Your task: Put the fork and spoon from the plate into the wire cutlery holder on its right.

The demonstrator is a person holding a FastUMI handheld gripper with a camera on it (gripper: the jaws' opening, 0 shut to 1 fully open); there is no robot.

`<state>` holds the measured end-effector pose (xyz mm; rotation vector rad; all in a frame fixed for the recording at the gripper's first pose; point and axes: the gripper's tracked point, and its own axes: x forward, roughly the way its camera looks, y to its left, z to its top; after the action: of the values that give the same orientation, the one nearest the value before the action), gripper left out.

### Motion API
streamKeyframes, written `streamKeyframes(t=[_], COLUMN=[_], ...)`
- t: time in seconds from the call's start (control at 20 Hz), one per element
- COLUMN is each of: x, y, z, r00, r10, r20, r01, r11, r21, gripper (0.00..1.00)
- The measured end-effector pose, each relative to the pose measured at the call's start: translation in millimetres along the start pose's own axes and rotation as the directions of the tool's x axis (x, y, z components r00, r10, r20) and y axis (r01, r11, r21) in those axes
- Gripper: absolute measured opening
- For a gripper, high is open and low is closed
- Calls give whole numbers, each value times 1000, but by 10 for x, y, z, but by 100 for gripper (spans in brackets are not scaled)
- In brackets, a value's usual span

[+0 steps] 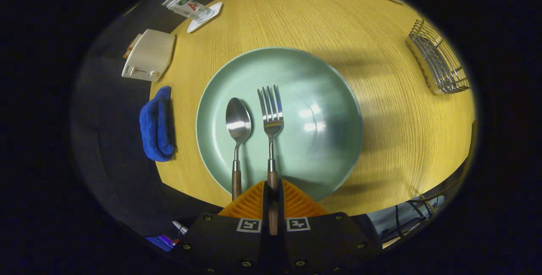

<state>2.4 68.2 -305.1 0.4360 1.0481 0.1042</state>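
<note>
Round yellow wood-grain bench (381,139) is seen across most of the frame. A pale green plate (322,148) is set at its centre, just ahead of the fingers. The wire cutlery holder (440,65) is seen at upper right, well apart from the plate, near the bench's edge. A cream box (149,55) lies at upper left, off the bench edge; a folded blue cloth (156,125) is draped at the bench's left edge, beside the plate.

The gripper (273,194) is noted at bottom centre, its fingers closed to a narrow gap with the fork's wooden handle pressed between them. The fork (271,114) lies on the plate, tines pointing away toward upper centre (handle end over the near rim). The spoon (238,125) lies just left of the fork, roughly parallel, bowl up-frame, its wooden handle beside the left finger and not gripped.
</note>
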Motion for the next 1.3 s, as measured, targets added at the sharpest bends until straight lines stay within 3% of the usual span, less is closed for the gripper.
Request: streamKeyframes(t=[0.75,1.3], x=[-398,-1045], y=[74,-375], z=[389,723], r00=[984,937], r10=[54,35], r20=[172,348], r01=[-54,-87], r11=[999,987], r21=[-7,137], gripper=[7,7])
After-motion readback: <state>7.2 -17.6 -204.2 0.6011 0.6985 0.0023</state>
